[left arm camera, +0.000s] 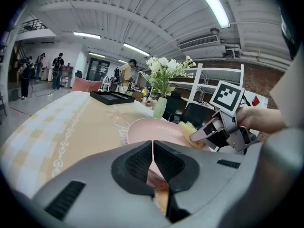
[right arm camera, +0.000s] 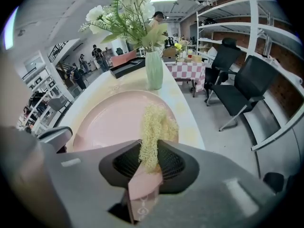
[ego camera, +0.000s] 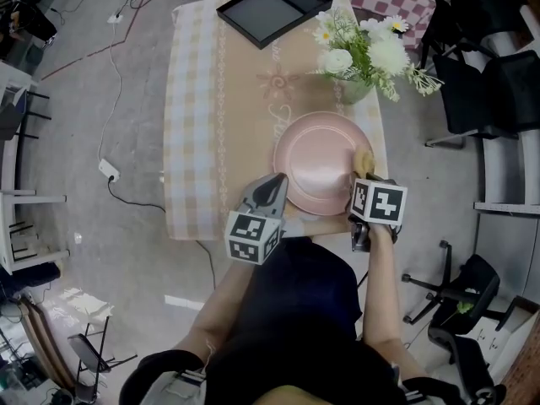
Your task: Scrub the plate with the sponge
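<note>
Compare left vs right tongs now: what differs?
The right tongs are shut on the yellow sponge; the left tongs are shut with nothing between them. The right tongs sit at the right rim of the pink plate, the left tongs at its near-left rim. Both are closed and at the plate's edge.

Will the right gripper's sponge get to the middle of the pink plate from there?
Probably yes: the right gripper holds the sponge at the edge of the plate, whose bare middle lies open ahead.

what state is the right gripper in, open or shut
Shut on the sponge: the right gripper view shows the right gripper with jaws pressed against the yellow fibres, free end over the pink plate.
</note>
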`<state>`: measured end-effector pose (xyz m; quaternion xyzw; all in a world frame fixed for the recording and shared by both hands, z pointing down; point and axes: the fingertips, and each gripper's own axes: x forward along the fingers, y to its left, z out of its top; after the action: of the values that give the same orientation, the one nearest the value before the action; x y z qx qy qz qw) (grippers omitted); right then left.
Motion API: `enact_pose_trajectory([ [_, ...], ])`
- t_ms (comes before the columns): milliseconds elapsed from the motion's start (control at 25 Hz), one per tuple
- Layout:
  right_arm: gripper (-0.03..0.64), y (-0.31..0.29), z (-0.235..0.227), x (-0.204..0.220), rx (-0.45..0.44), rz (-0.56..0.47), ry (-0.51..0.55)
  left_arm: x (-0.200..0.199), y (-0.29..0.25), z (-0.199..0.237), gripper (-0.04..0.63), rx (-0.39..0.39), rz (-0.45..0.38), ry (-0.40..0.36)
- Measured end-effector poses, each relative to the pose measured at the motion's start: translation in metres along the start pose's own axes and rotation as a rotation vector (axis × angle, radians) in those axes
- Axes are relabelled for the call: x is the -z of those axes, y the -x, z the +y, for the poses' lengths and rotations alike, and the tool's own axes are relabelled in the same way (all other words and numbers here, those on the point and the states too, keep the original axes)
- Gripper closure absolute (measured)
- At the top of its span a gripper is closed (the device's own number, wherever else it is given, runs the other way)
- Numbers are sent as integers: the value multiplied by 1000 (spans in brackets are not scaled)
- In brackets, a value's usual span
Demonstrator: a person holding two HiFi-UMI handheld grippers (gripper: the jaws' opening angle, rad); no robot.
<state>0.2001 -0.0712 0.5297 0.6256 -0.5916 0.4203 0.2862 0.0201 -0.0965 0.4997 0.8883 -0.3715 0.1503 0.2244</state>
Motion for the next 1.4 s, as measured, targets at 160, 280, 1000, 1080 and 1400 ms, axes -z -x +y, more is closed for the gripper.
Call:
enact_pose_trajectory([
  [160,525,-5,2,3,-15,22,0,1,1,1,578,-7,0,3],
  [280,523,-7,2,3,-21,28,-1,2,1,2,578,-13,1,7],
  [1000,524,-13,18,3,-22,39,67,3,7,7,578,-40,-6,15],
  [1080,523,-14,22,3,-35,42,73,3,7,8,578,-42,-7,16],
  [1400,525,-15,42,3,-70,50,112,3,10,10,578,-51,-10,19],
])
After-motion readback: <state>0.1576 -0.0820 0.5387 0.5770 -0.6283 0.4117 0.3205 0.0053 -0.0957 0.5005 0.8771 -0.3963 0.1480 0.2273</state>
